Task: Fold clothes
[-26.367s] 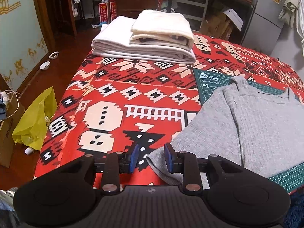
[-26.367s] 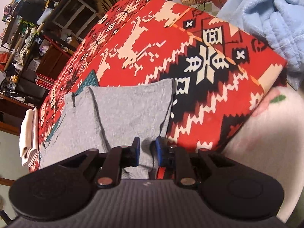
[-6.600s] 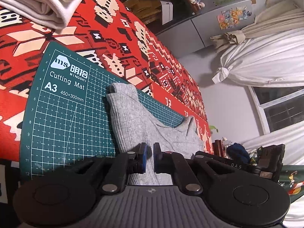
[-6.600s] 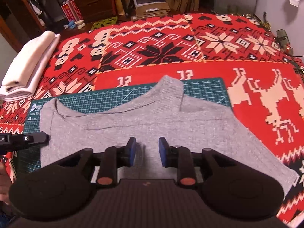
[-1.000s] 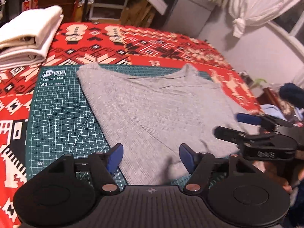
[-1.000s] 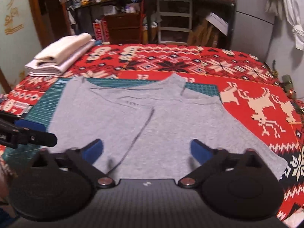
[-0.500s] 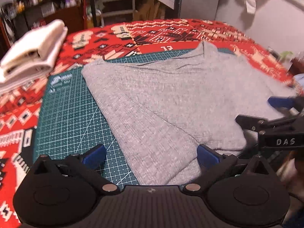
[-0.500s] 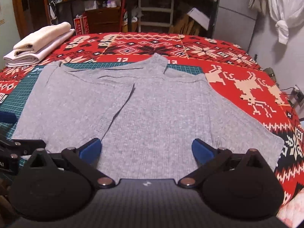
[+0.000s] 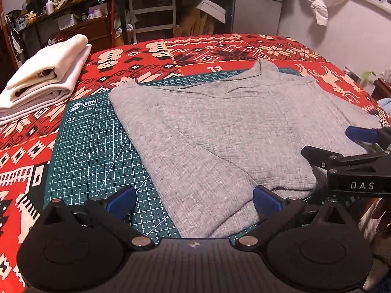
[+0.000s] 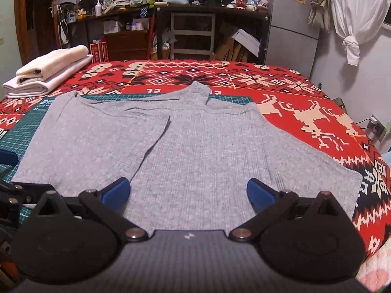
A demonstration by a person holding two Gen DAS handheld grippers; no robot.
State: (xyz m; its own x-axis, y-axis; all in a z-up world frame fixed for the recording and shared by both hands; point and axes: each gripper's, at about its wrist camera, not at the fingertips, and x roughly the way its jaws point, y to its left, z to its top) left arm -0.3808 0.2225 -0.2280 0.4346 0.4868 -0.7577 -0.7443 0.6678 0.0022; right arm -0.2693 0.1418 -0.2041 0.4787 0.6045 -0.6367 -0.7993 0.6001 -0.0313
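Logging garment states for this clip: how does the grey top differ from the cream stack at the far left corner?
The grey top lies spread over the green cutting mat, only its left side folded inward; the cream stack is fully folded into compact layers. The grey top sits near both open grippers, left gripper and right gripper; the cream stack sits far off, directly on the red patterned cover. Both rest flat, ungripped.

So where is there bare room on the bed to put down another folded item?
Free: the red blanket beyond the grey sweater, between the white folded stack and the far right edge; also the cutting mat strip left of the sweater. Crowded: the near edge, where the open left claw and right claw sit.
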